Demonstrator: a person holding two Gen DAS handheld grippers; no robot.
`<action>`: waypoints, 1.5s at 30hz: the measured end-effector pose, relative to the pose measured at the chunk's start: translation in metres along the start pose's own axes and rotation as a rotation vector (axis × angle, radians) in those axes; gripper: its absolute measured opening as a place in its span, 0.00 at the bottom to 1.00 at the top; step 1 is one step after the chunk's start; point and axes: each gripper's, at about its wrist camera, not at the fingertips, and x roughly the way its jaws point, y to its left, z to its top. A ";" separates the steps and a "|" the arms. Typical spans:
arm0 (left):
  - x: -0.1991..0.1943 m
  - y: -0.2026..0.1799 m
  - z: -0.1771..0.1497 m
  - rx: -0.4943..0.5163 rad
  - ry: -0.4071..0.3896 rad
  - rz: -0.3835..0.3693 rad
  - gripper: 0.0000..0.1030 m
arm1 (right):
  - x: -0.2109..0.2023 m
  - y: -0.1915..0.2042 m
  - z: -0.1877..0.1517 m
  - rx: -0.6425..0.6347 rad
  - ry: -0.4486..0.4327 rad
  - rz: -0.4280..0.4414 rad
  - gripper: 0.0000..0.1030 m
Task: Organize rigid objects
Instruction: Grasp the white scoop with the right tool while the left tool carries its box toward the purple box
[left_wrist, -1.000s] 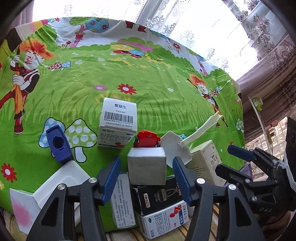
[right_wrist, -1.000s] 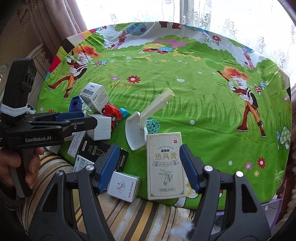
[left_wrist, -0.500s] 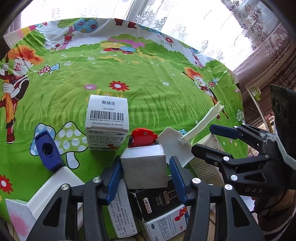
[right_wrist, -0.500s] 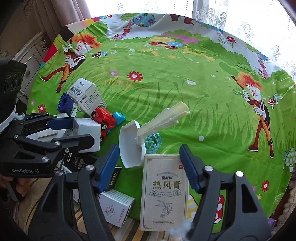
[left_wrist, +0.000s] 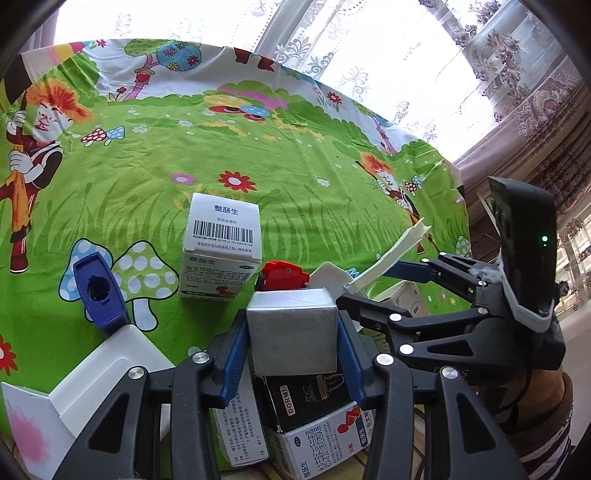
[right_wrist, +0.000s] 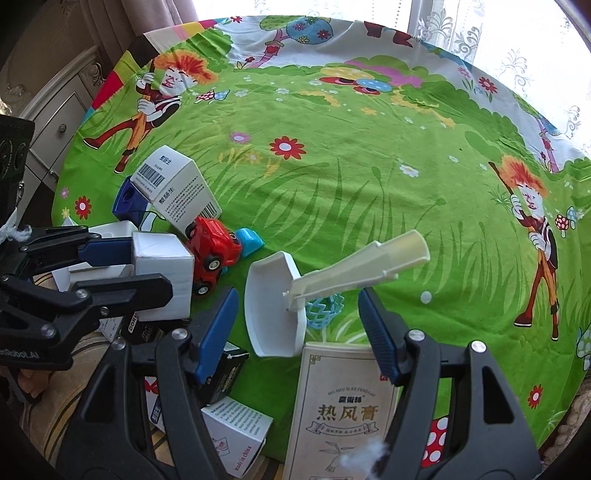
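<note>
Red toy car (right_wrist: 212, 248); green cartoon-print cloth (right_wrist: 369, 177)

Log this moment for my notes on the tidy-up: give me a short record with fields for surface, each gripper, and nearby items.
surface: green cartoon tablecloth
left gripper: shut on plain white box
right gripper: open, over white scoop and cream box
beside white box: red toy car, barcode box
far left: blue sharpener
under white box: black DORMI box
</note>
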 end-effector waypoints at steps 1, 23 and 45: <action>-0.002 0.000 0.000 -0.001 -0.010 -0.001 0.45 | 0.001 0.000 0.001 -0.004 0.005 -0.001 0.69; -0.018 0.009 -0.007 -0.044 -0.093 -0.019 0.45 | -0.007 -0.014 0.008 0.059 -0.064 -0.005 0.30; -0.048 -0.053 -0.034 0.026 -0.114 -0.112 0.45 | -0.117 -0.025 -0.064 0.218 -0.238 -0.049 0.30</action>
